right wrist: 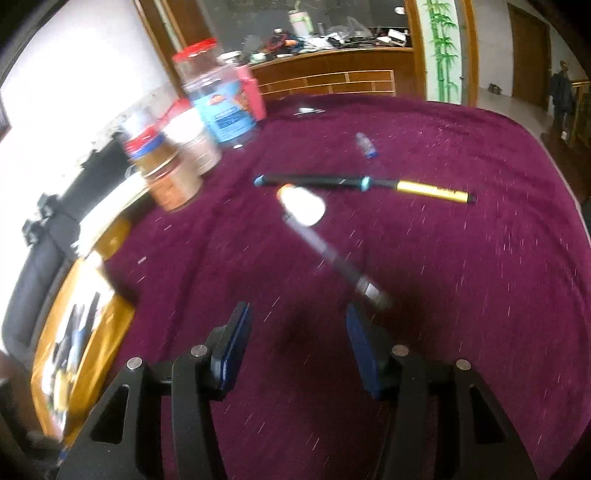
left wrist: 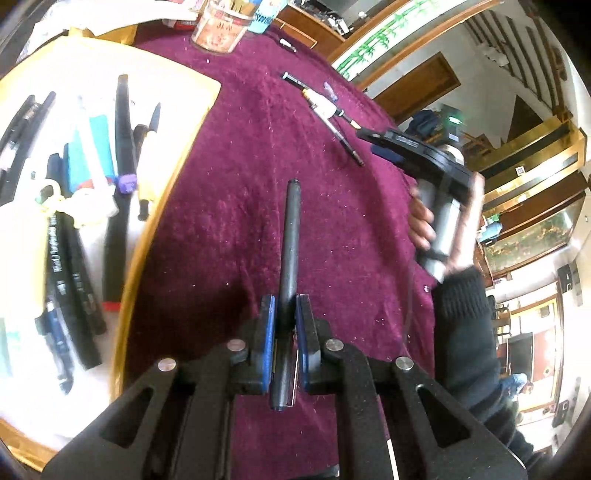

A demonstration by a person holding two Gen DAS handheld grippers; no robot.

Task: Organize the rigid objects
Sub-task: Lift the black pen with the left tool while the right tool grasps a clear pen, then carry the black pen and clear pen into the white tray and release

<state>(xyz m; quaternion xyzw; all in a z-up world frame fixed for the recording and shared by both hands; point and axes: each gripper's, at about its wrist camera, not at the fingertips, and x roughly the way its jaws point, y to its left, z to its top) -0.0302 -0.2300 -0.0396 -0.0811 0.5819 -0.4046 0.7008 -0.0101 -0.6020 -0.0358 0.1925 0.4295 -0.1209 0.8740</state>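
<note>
My left gripper (left wrist: 284, 304) is shut on a black pen (left wrist: 290, 240) that points forward above the purple tablecloth. To its left a yellow-rimmed tray (left wrist: 127, 280) holds several pens, markers and an eraser. My right gripper (right wrist: 297, 314) is open and empty, low over the cloth. Just ahead of it lies a white-capped pen (right wrist: 317, 229), with a black and yellow pen (right wrist: 365, 186) beyond it and a small cap (right wrist: 365, 146) farther back. In the left wrist view the right gripper (left wrist: 369, 138) is at the right, near those pens (left wrist: 328, 110).
Jars and bottles (right wrist: 221, 107) stand at the table's back left, near the tray's far end (right wrist: 70, 354). A glass cup (left wrist: 219, 26) sits at the back in the left wrist view. The purple cloth (right wrist: 461, 295) spreads to the right. Wooden cabinets lie beyond.
</note>
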